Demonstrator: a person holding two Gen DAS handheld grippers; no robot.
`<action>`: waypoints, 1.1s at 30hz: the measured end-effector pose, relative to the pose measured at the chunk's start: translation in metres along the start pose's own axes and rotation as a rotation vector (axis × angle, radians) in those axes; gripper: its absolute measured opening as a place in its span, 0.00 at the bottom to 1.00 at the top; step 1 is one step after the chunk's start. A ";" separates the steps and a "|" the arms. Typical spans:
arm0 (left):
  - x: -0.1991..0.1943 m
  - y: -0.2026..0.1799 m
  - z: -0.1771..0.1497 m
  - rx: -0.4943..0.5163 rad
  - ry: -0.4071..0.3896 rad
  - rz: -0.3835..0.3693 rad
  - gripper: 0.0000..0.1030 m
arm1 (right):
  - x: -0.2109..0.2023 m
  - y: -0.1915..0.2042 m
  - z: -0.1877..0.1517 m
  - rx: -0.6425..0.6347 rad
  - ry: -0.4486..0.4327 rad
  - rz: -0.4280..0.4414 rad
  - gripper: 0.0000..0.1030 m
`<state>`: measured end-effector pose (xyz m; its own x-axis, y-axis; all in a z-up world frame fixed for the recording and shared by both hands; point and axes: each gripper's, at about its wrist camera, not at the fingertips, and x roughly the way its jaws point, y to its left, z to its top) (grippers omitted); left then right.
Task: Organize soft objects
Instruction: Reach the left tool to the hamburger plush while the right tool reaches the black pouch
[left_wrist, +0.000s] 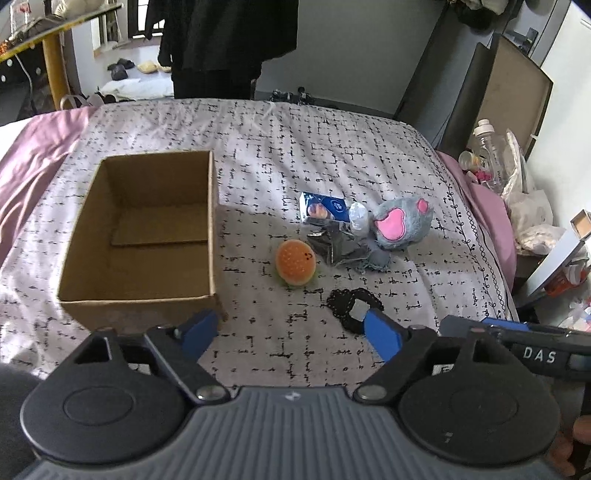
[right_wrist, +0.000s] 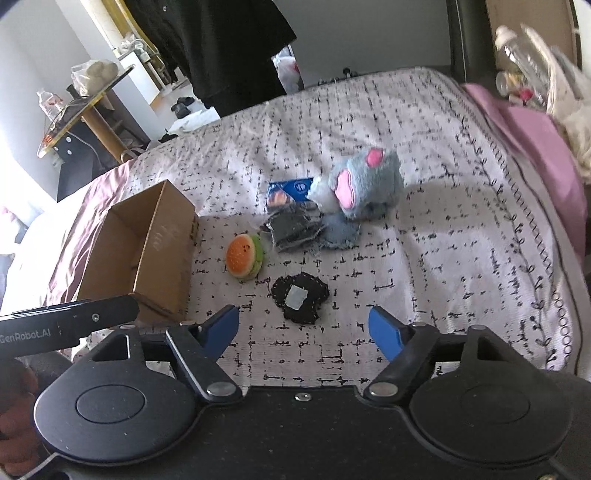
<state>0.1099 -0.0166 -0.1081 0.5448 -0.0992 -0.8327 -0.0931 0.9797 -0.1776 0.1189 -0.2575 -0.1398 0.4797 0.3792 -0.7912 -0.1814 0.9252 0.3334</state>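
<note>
Left wrist view shows our left gripper (left_wrist: 290, 325) held low over the white bedspread with black dashed grid print (left_wrist: 295, 147), pointing along the bed, its blue-padded jaws spread wide with nothing between them. Its right fingertip (left_wrist: 380, 328) overlaps the near edge of the flat black crocheted patch with a grey square tag (left_wrist: 351, 302); we cannot tell whether it touches. At 10 o'clock from the gripper stands the open brown cardboard box (left_wrist: 140, 299), upright and holding only a loose cardboard flap on its floor. At 12 o'clock lies the round orange plush burger with a green rim (left_wrist: 295, 266), just beside the box's right wall but apart from it.

Right wrist view shows our right gripper (right_wrist: 303, 328) tilted and hovering just short of the black patch (right_wrist: 301, 297), jaws equally wide and holding nothing. Beyond the patch, at 12 to 1 o'clock, the grey plush mouse with pink ears (right_wrist: 364, 188) rests against a blue snack packet (right_wrist: 291, 190), a crumpled silver foil wrapper (right_wrist: 291, 229) and a frayed pale-blue denim scrap (right_wrist: 340, 232), all clustered and touching.

Bare bedspread stretches between the box and the cluster and all along the right, toward 3 o'clock, up to the leaf-print border (right_wrist: 532, 258). Pink sheet (left_wrist: 40, 147) edges the bed at 9 o'clock.
</note>
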 end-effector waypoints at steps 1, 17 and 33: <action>0.003 -0.001 0.001 0.000 0.006 -0.002 0.79 | 0.008 -0.004 0.001 0.018 0.018 0.008 0.69; 0.073 -0.013 0.029 -0.012 0.116 -0.011 0.62 | 0.074 -0.024 0.013 0.121 0.137 0.049 0.60; 0.142 -0.005 0.059 -0.061 0.181 0.041 0.60 | 0.133 -0.029 0.023 0.147 0.227 0.033 0.57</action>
<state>0.2370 -0.0251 -0.1941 0.3815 -0.0949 -0.9195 -0.1652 0.9717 -0.1688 0.2076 -0.2348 -0.2426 0.2676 0.4187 -0.8678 -0.0597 0.9061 0.4188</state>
